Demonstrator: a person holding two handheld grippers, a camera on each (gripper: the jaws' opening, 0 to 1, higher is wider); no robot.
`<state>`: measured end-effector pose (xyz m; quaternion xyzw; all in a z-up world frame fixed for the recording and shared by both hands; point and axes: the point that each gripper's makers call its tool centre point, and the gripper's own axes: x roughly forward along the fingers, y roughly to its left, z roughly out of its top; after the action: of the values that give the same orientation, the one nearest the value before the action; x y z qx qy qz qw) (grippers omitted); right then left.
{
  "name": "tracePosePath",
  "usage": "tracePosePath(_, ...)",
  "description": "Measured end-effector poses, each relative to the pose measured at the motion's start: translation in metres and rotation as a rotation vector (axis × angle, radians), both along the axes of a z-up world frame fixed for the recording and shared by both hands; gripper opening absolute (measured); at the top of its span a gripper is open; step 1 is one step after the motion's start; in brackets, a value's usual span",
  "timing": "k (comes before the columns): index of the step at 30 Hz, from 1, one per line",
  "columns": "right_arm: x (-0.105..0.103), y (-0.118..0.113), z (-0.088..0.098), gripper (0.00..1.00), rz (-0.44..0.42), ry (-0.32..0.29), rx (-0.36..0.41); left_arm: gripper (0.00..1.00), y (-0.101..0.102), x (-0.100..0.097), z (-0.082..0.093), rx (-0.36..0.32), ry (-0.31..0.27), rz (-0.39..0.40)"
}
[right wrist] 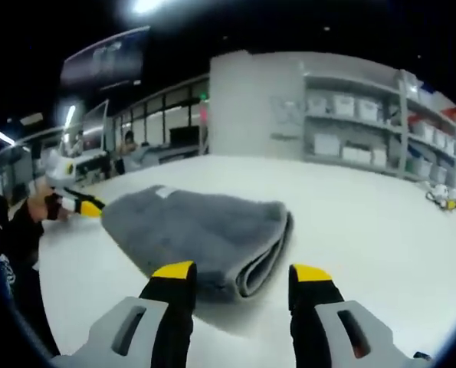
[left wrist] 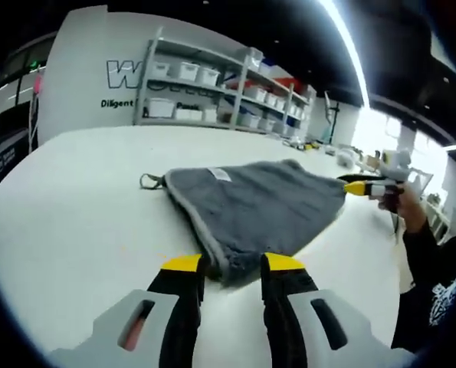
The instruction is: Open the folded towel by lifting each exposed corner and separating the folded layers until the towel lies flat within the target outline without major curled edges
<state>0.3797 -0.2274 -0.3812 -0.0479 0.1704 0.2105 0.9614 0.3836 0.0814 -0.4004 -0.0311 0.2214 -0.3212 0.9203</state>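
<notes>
My left gripper (left wrist: 234, 263) fingers pinch near corner of folded grey towel (left wrist: 262, 201) on white surface (left wrist: 74, 199); right gripper (right wrist: 243, 274) fingers open, empty, just short of towel fold.

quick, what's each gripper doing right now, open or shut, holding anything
Left gripper: shut on a corner of the grey towel.
Right gripper: open, holding nothing, its jaws spread in front of the towel's folded edge.
</notes>
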Motion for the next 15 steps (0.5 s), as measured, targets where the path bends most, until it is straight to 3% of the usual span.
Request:
tracePosePath(9,0.0037,-0.0026,-0.0045,0.42,-0.002,0.019,0.022,0.23,0.0018,0.0021,-0.0012,0.016,-0.004,0.008)
tracePosePath(15,0.0074,-0.0024,-0.0102,0.32,0.000,0.048,-0.035,0.18,0.0023,0.0040,-0.0026,0.055,-0.026,0.020)
